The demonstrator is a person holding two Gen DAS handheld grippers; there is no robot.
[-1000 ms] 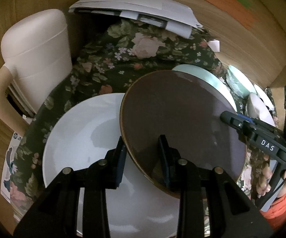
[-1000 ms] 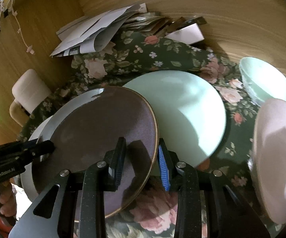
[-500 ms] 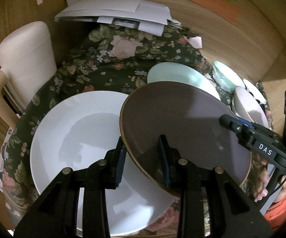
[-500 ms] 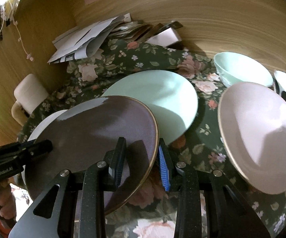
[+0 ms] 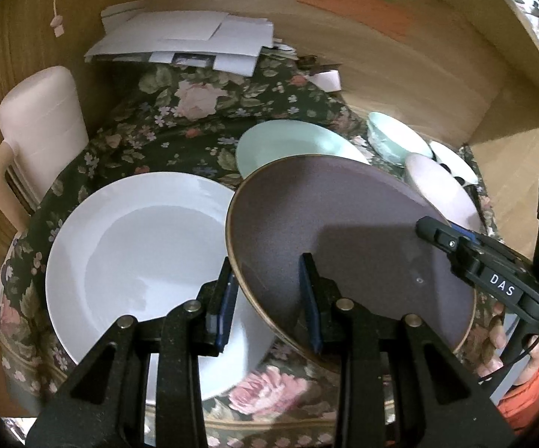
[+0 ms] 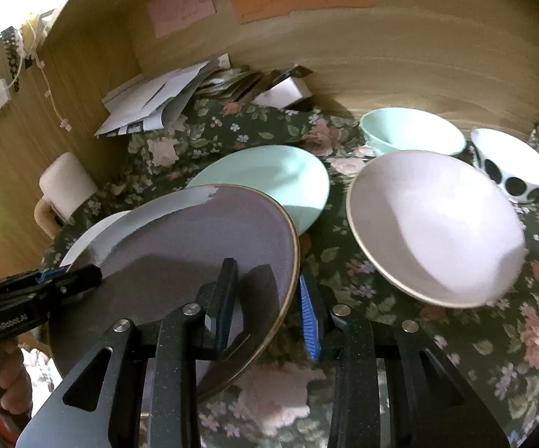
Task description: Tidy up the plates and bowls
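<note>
Black fingers [image 5: 308,298] pinching round matte brown plate [image 5: 344,231], glossy white plate [image 5: 139,246]

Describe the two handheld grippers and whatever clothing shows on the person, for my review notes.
Both are black two-finger tools with speckled plastic linkage arms, silver pivot pins and blue ribbed pads. Seen from the left wrist camera, the right gripper carries a white "DAS" label and a thin black cable. Seen from the right wrist camera, the left gripper reads "GenRobot.AI". An orange-red sleeve shows at the wrist.
</note>
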